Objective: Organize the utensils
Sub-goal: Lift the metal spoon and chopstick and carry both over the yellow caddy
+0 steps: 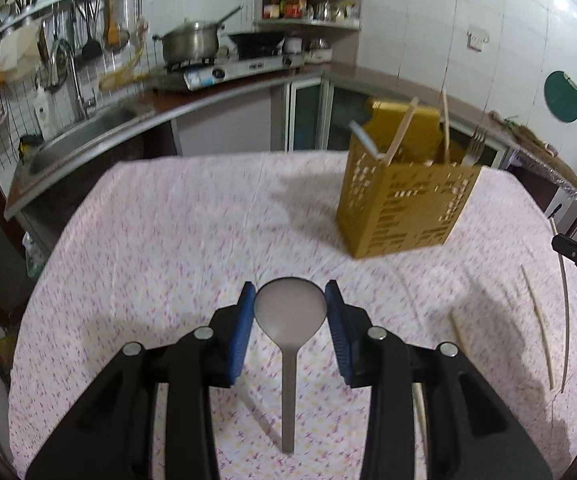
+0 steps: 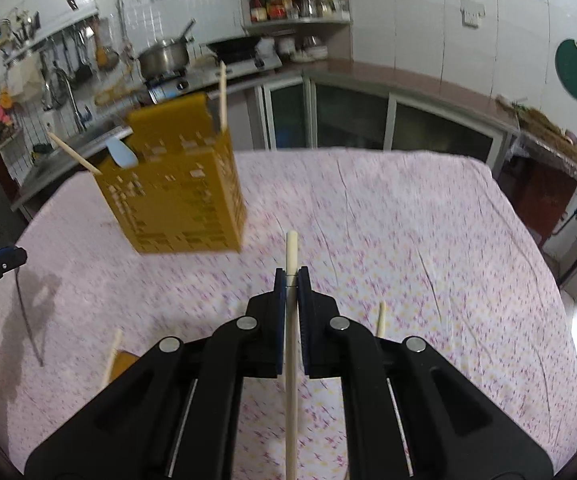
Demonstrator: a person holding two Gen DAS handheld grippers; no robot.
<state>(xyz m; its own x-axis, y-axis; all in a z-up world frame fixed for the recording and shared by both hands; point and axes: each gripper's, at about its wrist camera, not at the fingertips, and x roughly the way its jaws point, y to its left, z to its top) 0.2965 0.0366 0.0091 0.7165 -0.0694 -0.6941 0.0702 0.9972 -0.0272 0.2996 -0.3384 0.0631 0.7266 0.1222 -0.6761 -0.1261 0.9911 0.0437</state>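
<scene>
My left gripper (image 1: 290, 308) is shut on the bowl of a metal spoon (image 1: 289, 312), whose handle points back toward the camera above the table. My right gripper (image 2: 291, 280) is shut on a wooden chopstick (image 2: 291, 252) that sticks out past the fingertips. The yellow perforated utensil holder (image 1: 404, 200) stands on the table ahead and right of the left gripper; it holds chopsticks, a fork (image 1: 474, 146) and a pale blue handle. In the right wrist view the holder (image 2: 180, 196) is ahead and to the left.
Loose chopsticks (image 1: 540, 320) lie on the flowered tablecloth (image 1: 168, 240) at the right; more chopsticks (image 2: 381, 318) lie beside the right gripper. A kitchen counter with sink (image 1: 68, 144), stove and pot (image 1: 192, 42) runs behind the table.
</scene>
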